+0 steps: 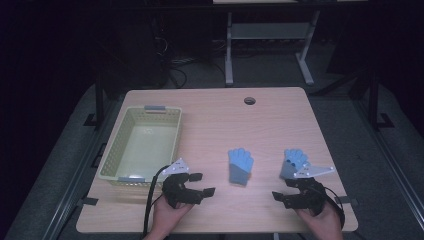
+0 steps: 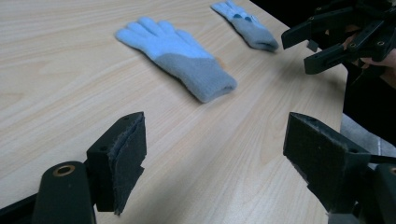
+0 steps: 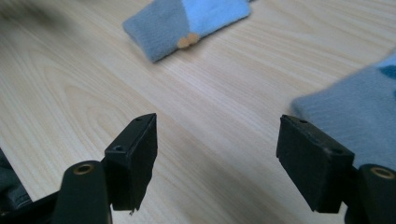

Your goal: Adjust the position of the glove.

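Two light blue gloves with grey cuffs lie flat on the wooden table (image 1: 215,125). One glove (image 1: 240,166) (image 2: 177,53) (image 3: 187,21) lies at the front middle, with a small orange tag at its cuff. The other glove (image 1: 294,162) (image 2: 245,23) (image 3: 355,107) lies to its right. My left gripper (image 1: 206,183) (image 2: 215,154) is open just above the table, left of the middle glove, with nothing between its pads. Below the right glove's cuff, my right gripper (image 1: 281,194) (image 3: 217,154) also stands open and empty; it shows far off in the left gripper view (image 2: 341,37).
A pale yellow plastic basket (image 1: 115,150) stands on the left half of the table, with nothing in it. A round cable hole (image 1: 249,100) sits near the far edge. Bare wood runs between the two grippers. Table legs and cables stand in the dark beyond.
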`<action>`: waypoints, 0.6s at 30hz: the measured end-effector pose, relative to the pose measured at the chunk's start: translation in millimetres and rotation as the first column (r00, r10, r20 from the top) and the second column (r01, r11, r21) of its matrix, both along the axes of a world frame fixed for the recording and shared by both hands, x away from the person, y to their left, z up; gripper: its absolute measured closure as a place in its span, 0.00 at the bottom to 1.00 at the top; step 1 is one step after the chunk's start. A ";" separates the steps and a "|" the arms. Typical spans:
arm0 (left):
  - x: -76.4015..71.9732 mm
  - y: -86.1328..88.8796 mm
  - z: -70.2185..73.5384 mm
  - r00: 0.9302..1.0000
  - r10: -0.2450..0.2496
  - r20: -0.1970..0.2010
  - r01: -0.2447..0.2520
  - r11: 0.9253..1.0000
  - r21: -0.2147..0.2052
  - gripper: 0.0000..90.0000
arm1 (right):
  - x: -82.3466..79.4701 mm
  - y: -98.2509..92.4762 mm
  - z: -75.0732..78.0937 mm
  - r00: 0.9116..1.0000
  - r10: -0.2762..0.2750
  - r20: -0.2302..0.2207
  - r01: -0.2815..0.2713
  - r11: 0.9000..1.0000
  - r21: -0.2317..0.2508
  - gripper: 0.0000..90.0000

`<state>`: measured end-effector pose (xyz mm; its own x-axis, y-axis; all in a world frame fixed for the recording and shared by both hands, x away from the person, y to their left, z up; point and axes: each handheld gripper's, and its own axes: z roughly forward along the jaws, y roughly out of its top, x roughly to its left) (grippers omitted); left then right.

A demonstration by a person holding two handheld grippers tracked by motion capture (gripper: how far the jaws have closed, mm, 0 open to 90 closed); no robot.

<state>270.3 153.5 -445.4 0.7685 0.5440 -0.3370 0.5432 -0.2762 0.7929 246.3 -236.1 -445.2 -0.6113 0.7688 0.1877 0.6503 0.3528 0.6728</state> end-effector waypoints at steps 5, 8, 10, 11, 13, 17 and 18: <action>-0.6 -1.4 -0.2 1.000 0.000 0.000 0.000 1.000 0.002 0.23 | 2.3 -3.8 -0.6 1.000 0.002 0.001 -0.002 1.000 0.005 0.31; -0.8 -1.6 -0.6 1.000 -0.003 0.002 0.003 1.000 0.007 0.23 | 3.5 -5.2 1.0 1.000 -0.006 -0.004 0.006 1.000 0.012 0.29; -0.9 -1.1 -0.7 1.000 -0.005 0.002 0.005 1.000 0.006 0.23 | 3.5 -4.6 2.1 1.000 -0.007 -0.004 0.007 1.000 0.003 0.29; -1.0 -0.4 -0.6 1.000 -0.006 0.006 0.006 1.000 0.008 0.23 | 5.3 -2.9 4.3 1.000 0.005 0.001 -0.005 1.000 -0.012 0.29; -1.6 0.3 -1.2 1.000 0.001 0.000 -0.001 1.000 -0.005 0.23 | 6.4 -0.9 7.9 1.000 -0.007 -0.002 0.007 1.000 -0.009 0.28; -2.0 -0.1 -1.6 1.000 0.002 -0.003 -0.002 1.000 0.002 0.23 | 11.7 -1.2 11.8 1.000 -0.004 -0.004 0.004 1.000 -0.007 0.25; -2.0 -0.3 -1.6 1.000 0.001 -0.006 -0.001 1.000 -0.003 0.23 | 13.0 -1.3 13.2 1.000 -0.005 -0.012 0.005 1.000 -0.003 0.25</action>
<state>268.3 153.2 -447.0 0.7657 0.5440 -0.3431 0.5483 -0.2734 0.7903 259.3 -237.4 -432.0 -0.6053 0.7724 0.1923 0.6598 0.3518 0.6640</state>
